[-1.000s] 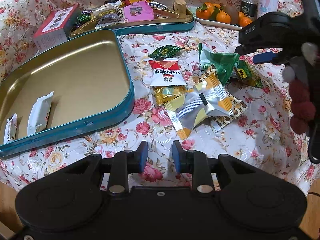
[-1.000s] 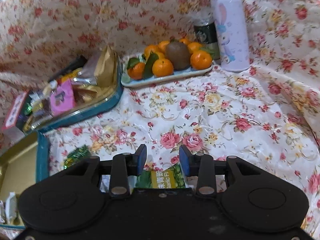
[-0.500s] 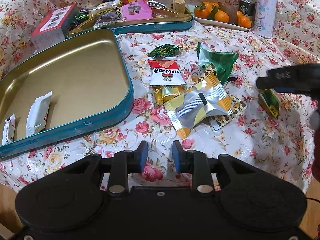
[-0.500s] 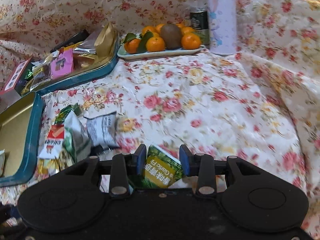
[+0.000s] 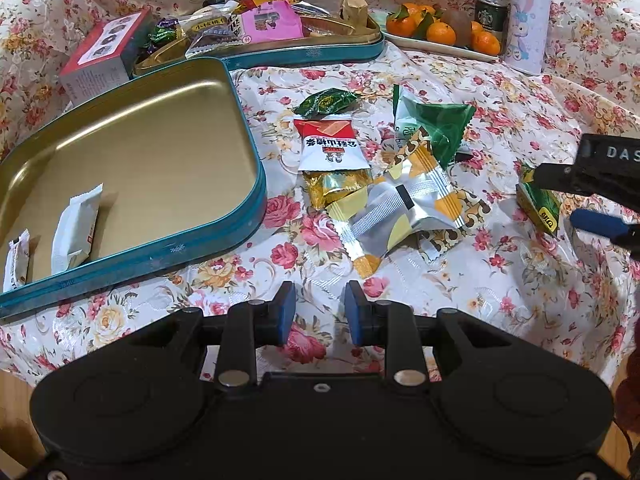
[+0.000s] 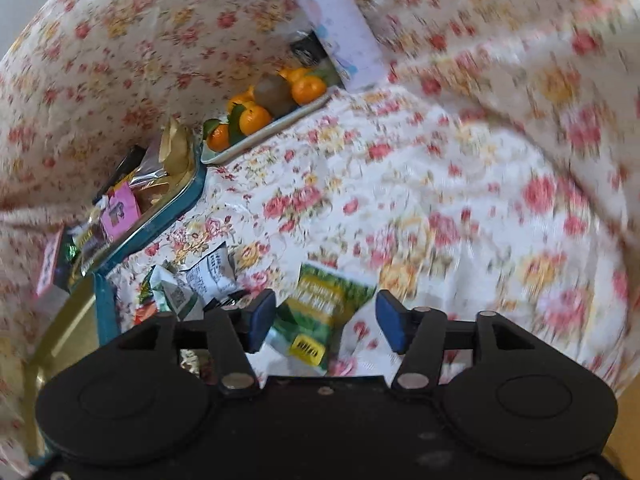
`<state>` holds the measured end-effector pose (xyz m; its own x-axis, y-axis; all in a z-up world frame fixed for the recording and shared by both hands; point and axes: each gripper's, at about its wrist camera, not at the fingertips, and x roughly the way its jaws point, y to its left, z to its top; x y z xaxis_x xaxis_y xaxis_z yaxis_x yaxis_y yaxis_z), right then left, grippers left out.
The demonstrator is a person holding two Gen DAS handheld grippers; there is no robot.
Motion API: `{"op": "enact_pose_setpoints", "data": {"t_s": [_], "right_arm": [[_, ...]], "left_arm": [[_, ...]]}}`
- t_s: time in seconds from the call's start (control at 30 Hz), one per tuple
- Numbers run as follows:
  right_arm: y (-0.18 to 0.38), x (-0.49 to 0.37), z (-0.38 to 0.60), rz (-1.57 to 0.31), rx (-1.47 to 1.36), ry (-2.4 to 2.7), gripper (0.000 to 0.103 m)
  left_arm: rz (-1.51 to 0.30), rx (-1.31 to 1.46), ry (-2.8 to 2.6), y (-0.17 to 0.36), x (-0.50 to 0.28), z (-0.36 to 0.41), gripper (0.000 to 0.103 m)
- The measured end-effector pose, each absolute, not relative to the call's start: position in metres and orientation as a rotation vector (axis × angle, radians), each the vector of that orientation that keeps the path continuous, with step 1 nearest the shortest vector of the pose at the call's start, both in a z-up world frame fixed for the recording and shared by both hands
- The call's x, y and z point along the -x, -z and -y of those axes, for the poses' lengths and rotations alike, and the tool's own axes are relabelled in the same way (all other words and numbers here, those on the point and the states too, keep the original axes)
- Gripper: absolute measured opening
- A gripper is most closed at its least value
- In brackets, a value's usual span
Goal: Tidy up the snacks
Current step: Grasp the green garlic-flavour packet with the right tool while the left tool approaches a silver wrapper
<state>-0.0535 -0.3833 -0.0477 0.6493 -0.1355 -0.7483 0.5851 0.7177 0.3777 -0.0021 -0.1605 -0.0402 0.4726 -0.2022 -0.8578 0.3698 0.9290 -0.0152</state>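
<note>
A pile of snack packets (image 5: 384, 184) lies on the flowered cloth right of a teal tin tray (image 5: 248, 216) that holds two white packets (image 5: 76, 228). My left gripper (image 5: 320, 314) is open and empty, low at the near edge in front of the pile. My right gripper (image 6: 326, 320) is open, its fingers apart on either side of a green and yellow packet (image 6: 320, 312) that lies on the cloth. That packet (image 5: 538, 202) and the right gripper (image 5: 576, 196) show at the right edge of the left wrist view.
A second teal tin (image 5: 320, 52) full of snacks stands at the back, with a red and white box (image 5: 104, 56) to its left. A plate of oranges (image 5: 444, 34), a dark can (image 5: 490, 16) and a lilac bottle (image 5: 526, 16) stand at the back right.
My right gripper has carried the green and yellow packet down to the right and opened, so the packet now lies free on the cloth. My left gripper has stayed put.
</note>
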Motion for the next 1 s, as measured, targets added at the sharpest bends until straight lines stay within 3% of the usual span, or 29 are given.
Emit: {"op": "enact_pose_setpoints", "data": {"t_s": [0.3, 0.37, 0.43, 0.53, 0.9, 0.97, 1.0], "right_arm": [[0.056, 0.03, 0.372, -0.796, -0.619, 0.433, 0.066], [0.056, 0.025, 0.369, -0.8, -0.561, 0.432, 0.062], [0.057, 0.024, 0.364, -0.807, -0.49, 0.439, 0.05], [0.059, 0.028, 0.357, -0.806, -0.39, 0.439, 0.04], [0.064, 0.049, 0.357, -0.768, -0.315, 0.373, 0.039], [0.065, 0.052, 0.357, -0.761, -0.315, 0.364, 0.039], [0.065, 0.053, 0.356, -0.758, -0.315, 0.361, 0.039]], "left_arm": [[-1.02, -0.178, 0.351, 0.04, 0.003, 0.16, 0.035], [-1.021, -0.177, 0.351, 0.04, 0.003, 0.16, 0.035], [-1.021, -0.178, 0.351, 0.04, 0.002, 0.16, 0.035], [-1.02, -0.176, 0.352, 0.04, 0.002, 0.16, 0.035], [-0.932, -0.255, 0.415, 0.036, 0.015, 0.166, 0.034], [-0.894, -0.29, 0.436, 0.033, 0.017, 0.17, 0.036], [-0.872, -0.314, 0.447, 0.031, 0.018, 0.172, 0.042]]}}
